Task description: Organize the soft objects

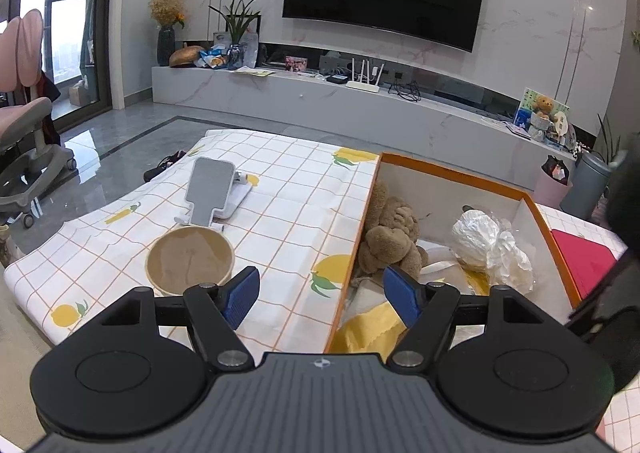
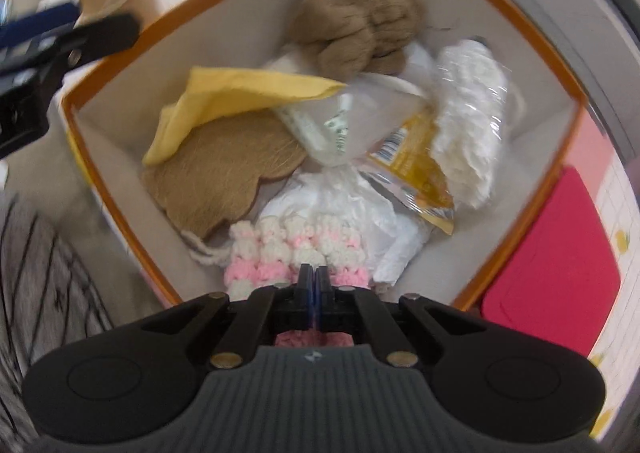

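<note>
Over the near edge of the orange-rimmed box (image 2: 532, 189), the right gripper (image 2: 311, 277) points down, jaws pressed together with nothing visibly pinched, above the pink-and-white crochet piece (image 2: 280, 249) lying inside. Beside the box's left wall, the left gripper (image 1: 320, 293) hangs wide open, empty, above the checked tablecloth (image 1: 280, 213).

Both handheld grippers look alike: a ribbed dark-grey housing with a small round emblem, two glossy black disc-shaped shoulders, and black linkage arms pinned by silver rivets. The left gripper (image 1: 320, 295) and right gripper (image 2: 313, 275) carry ridged blue pads.
</note>
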`<state>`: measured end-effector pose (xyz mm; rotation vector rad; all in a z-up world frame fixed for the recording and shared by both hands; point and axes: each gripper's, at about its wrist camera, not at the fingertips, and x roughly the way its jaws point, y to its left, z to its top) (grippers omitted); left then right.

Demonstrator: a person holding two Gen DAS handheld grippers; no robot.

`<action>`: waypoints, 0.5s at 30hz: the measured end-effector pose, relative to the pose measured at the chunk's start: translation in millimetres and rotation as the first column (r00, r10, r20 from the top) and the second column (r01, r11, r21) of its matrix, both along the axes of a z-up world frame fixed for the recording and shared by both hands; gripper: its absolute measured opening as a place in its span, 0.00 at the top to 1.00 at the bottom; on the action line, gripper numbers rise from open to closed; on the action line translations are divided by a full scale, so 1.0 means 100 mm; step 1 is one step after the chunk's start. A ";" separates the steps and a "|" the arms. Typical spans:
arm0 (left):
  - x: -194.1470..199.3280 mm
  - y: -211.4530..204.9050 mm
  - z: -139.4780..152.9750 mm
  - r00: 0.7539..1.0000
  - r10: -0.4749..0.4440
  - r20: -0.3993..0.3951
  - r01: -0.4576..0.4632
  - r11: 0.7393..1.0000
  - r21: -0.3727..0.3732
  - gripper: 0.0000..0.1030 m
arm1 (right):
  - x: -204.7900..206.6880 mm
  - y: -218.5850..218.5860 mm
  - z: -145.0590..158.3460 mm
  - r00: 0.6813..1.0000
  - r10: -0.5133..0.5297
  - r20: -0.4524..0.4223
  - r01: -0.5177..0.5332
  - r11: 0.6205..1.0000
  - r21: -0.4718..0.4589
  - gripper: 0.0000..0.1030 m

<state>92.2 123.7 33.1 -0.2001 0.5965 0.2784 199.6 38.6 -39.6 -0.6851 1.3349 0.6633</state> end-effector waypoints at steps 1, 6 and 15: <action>0.00 -0.01 0.00 1.000 -0.005 -0.001 0.005 1.000 0.000 0.20 | 0.02 0.03 -0.04 1.000 0.000 -0.012 0.000 1.000 -0.015 1.00; 0.01 -0.02 -0.02 1.000 -0.010 -0.012 0.010 1.000 0.004 0.20 | 0.16 0.09 -0.34 0.999 -0.044 -0.019 0.043 0.998 -0.041 1.00; -0.07 0.10 0.10 1.000 -0.014 0.010 0.015 0.994 -0.109 0.22 | 0.04 -0.18 -0.16 0.984 -0.160 0.081 0.145 0.976 0.165 1.00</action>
